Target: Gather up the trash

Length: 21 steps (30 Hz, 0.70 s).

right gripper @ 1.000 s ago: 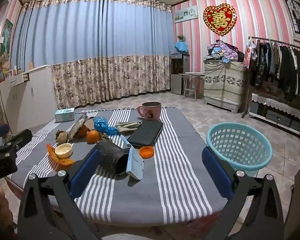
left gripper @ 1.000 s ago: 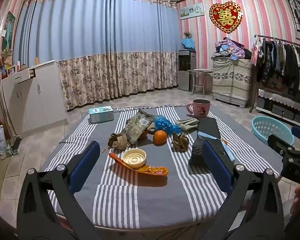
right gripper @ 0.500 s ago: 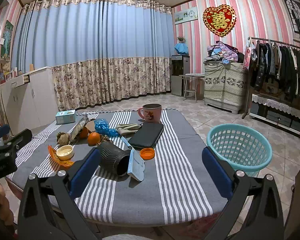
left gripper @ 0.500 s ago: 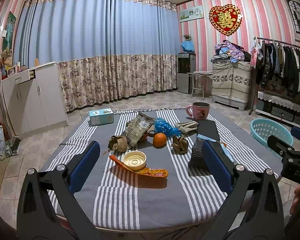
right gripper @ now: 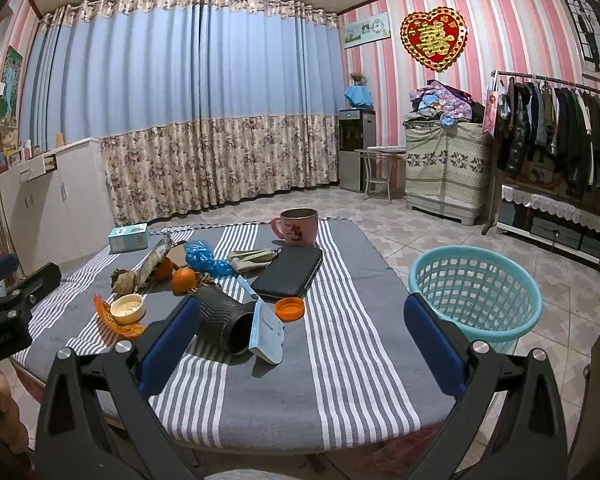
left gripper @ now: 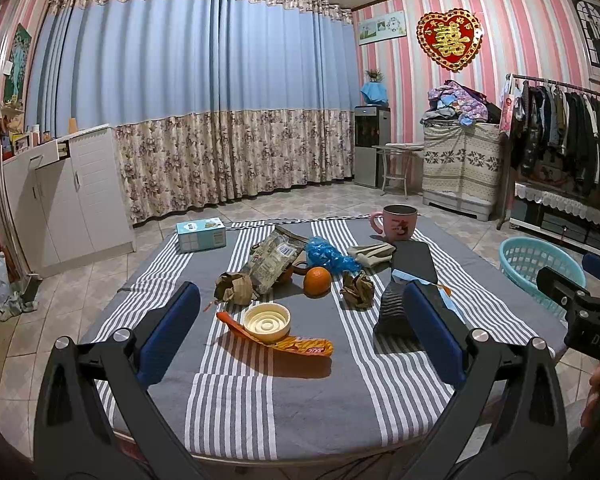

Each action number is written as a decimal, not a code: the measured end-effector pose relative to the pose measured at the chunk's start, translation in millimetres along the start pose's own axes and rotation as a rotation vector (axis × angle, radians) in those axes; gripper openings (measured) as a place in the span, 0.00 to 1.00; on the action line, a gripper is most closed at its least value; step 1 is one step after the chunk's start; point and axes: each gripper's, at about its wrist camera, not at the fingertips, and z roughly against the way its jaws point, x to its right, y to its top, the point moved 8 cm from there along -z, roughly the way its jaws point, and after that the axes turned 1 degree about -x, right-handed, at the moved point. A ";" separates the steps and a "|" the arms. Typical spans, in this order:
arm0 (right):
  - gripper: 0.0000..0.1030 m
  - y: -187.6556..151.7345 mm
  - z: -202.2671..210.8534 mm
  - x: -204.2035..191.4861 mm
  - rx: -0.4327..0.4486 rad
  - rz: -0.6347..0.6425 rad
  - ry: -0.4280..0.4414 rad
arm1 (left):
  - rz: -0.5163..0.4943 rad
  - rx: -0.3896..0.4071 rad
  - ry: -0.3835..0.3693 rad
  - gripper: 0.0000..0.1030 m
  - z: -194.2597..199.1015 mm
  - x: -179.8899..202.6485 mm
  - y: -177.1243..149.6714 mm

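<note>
Trash sits in a cluster at the middle of the table [left gripper: 236, 404], and I hold both tools short of it, empty. My left tool [left gripper: 300, 332] has its jaws wide apart, framing the orange wrapper [left gripper: 296, 346] at lower centre of the left view, with a cream lid [left gripper: 267, 321] resting on top of it. My right tool [right gripper: 296, 344] is likewise spread wide, and the blue basket [right gripper: 474, 298] stands on the floor just off the table edge, at the right of its frame.

I judge the wrapper the nearest first pick. Its long axis runs from centre-left down toward lower right in the left view, with one tip curling up at the left end. To do this well I would turn the left tool so its jaws close across that narrow width, not along the length. The lid may slide or tip as the wrapper lifts, so I would pinch at the bare right end, clear of the lid. Two crumpled paper balls [left gripper: 235, 288] lie beyond it, near an orange [left gripper: 317, 281].
</note>
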 end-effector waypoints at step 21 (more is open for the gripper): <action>0.96 3.3 1.1 8.2 0.003 -0.004 -0.015 | 0.003 0.000 -0.008 0.95 -1.8 6.9 3.1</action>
